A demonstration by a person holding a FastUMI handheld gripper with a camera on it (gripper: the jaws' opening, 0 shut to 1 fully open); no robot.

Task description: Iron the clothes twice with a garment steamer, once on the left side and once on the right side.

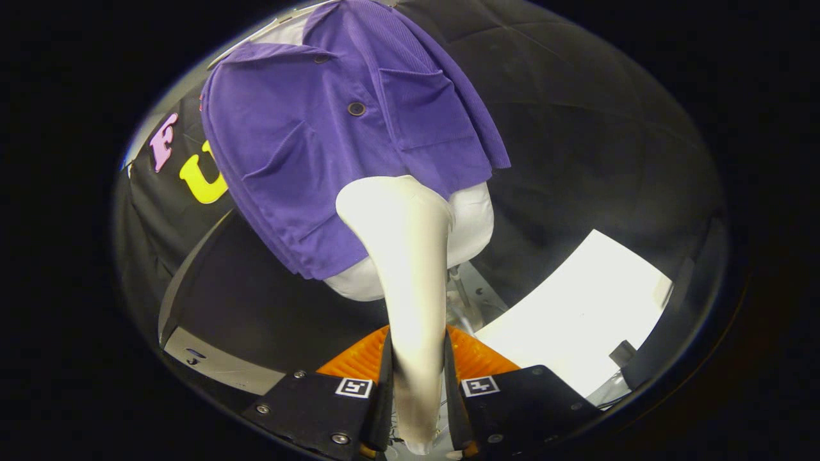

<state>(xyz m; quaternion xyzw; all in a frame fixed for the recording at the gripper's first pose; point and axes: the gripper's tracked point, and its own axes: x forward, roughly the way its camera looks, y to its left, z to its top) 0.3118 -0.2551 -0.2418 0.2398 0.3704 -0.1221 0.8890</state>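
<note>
A: What is held?

B: The white garment steamer is clamped by its handle between both fingers of the gripper, lower centre; its head is raised against the hem of the purple shirt, upper centre, hung on a pale mannequin.

A: The risk?

B: The smooth handle could be twisted in the pads; the hem might be snagged, bunched, or one side missed.

Tool clamped on white steamer, its head at hem of purple shirt on mannequin.
</note>
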